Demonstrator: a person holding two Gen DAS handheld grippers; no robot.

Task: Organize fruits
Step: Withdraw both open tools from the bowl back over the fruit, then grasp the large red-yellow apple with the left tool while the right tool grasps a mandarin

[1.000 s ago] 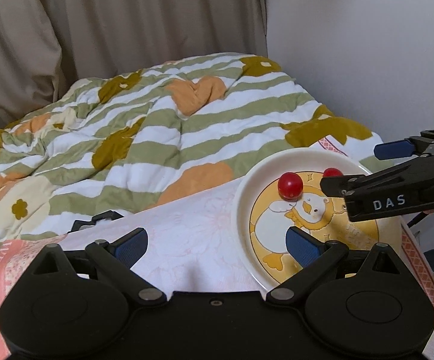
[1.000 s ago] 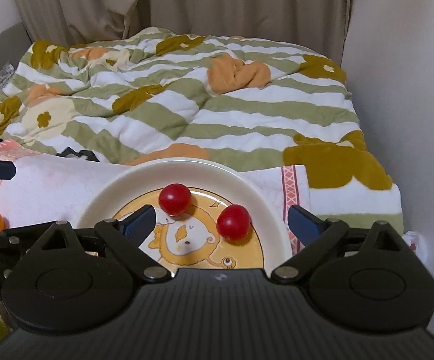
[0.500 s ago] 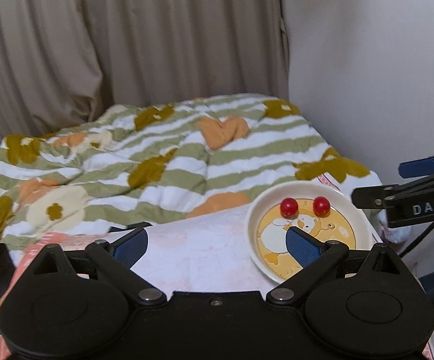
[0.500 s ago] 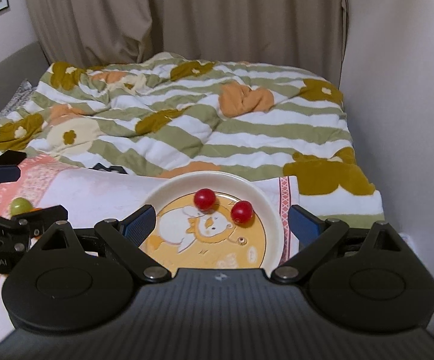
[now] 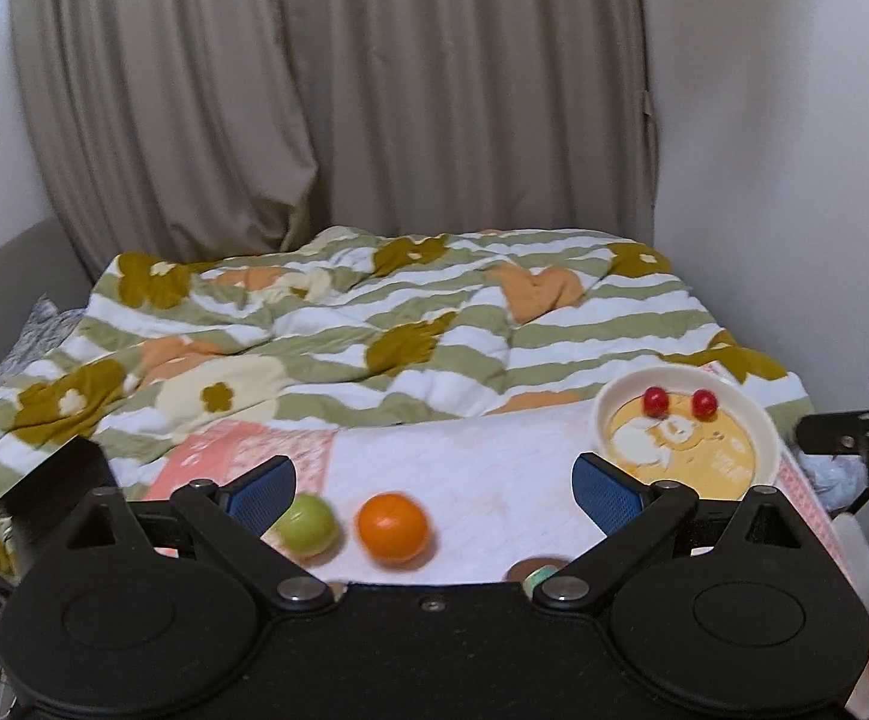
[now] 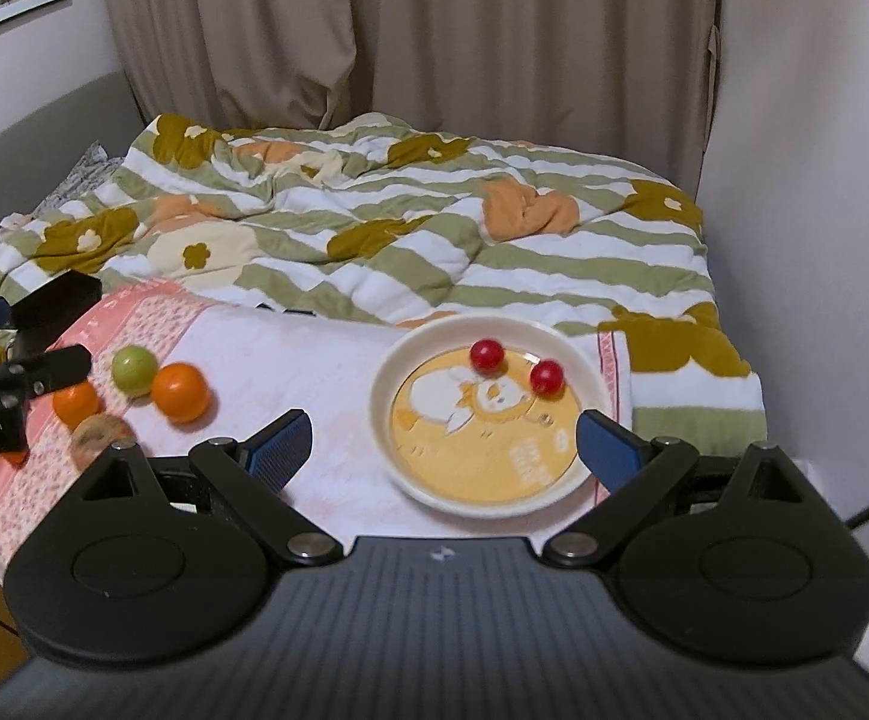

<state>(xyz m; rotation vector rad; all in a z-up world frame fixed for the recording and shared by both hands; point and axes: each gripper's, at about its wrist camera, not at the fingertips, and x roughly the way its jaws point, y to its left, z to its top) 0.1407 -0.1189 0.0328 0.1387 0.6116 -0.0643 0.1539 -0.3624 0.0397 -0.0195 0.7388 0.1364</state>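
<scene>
Hovering over the cloth-covered table (image 6: 326,384), the right gripper (image 6: 443,441) is standing with its jaws spread wide and nothing between them, and the left gripper (image 5: 434,483) is likewise gaping and empty. In the right wrist view the plate (image 6: 578,360) is sitting just right of centre, low in the frame, with two red cherry tomatoes (image 6: 487,356) lying near its far rim, close together but apart. Loose fruit is waiting at the left of that frame — a green fruit (image 6: 134,368) touching an orange (image 6: 179,392), a second orange (image 6: 76,401) behind the left tool, and a blurred pale round thing (image 6: 95,433) I cannot identify. The left wrist view is showing the green fruit just beside its left finger and the orange between its fingers, lower centre. Behind everything, a striped floral quilt (image 6: 410,228) is filling the middle of both frames.

Judging by this, the plating is partly done — the next pick is in hand. It is calling for the left gripper dropping around the orange, closing gently since round fruit is liable to roll, then carrying it right to the plate.
</scene>
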